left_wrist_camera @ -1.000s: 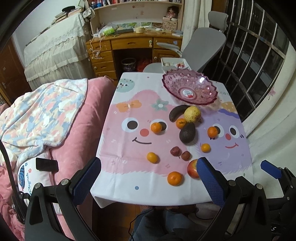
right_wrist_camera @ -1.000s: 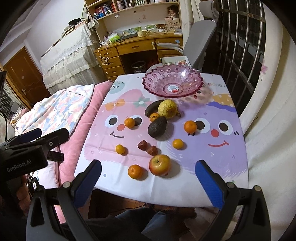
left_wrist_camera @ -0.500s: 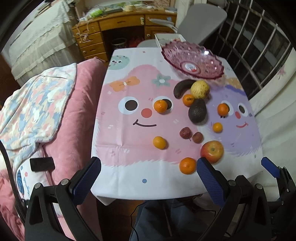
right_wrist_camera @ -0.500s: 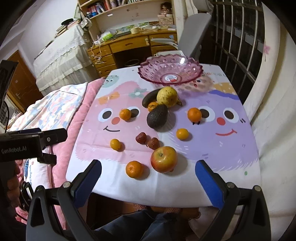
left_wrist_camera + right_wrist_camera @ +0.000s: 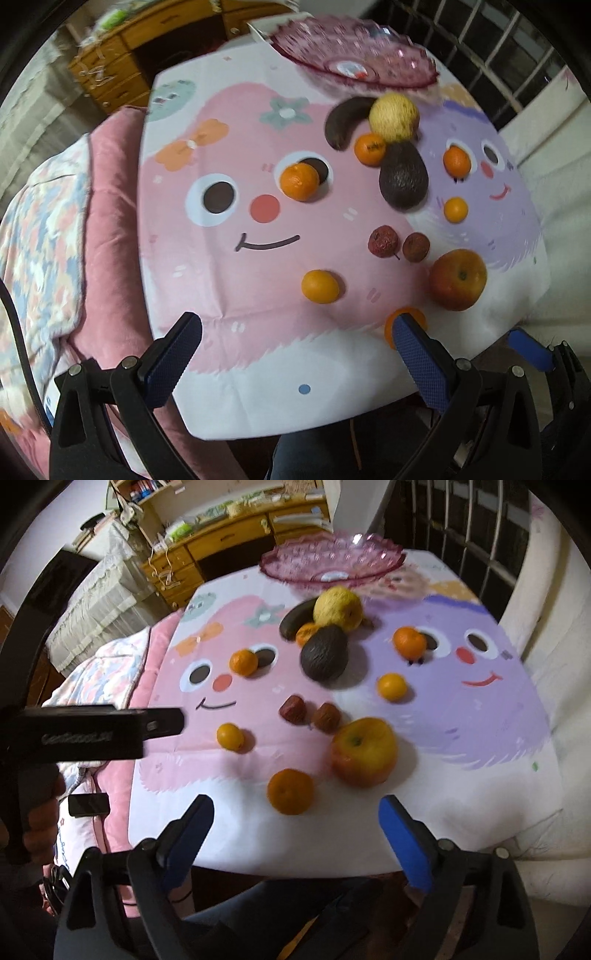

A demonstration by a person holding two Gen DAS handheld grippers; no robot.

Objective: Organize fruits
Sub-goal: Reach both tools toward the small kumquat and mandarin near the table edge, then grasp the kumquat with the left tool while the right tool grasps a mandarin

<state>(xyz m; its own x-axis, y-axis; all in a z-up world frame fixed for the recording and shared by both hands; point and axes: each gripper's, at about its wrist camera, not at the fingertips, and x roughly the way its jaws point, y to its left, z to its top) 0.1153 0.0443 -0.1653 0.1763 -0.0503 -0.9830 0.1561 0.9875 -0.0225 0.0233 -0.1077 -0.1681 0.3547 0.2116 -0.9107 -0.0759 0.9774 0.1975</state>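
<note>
right gripper (image 5: 295, 834) hung low over the near edge of the table, jaws closing from wide but gripping nothing, blue pads to either side of and just short of the nearest mandarin (image 5: 290, 791). left gripper (image 5: 295, 350) spread wide and empty, right pad overlapping that same mandarin (image 5: 391, 325) in view, contact not clear. compared with a second before, both dropped closer and tipped steeper toward the cloth, fruit grown larger in both views; probably the approach to a first pick, with nothing yet moved. beyond the mandarin, apple (image 5: 364, 751) just to the right, two dark red lychee-like fruits (image 5: 309, 712) behind it, small kumquat (image 5: 229, 736) to the left. farther out, avocado (image 5: 324, 652) touching a mandarin, a dark banana-like fruit (image 5: 295, 620) and yellow pear (image 5: 338, 609), more mandarins scattered on the cartoon tablecloth (image 5: 480, 709). pink glass bowl (image 5: 332, 559) at the far edge, empty of fruit, likely the destination. apple sat close enough to crowd the right pad during a grasp; avocado cluster lay across the direct path to the bowl. pink blanket (image 5: 110, 221) beside the table on the left.
</note>
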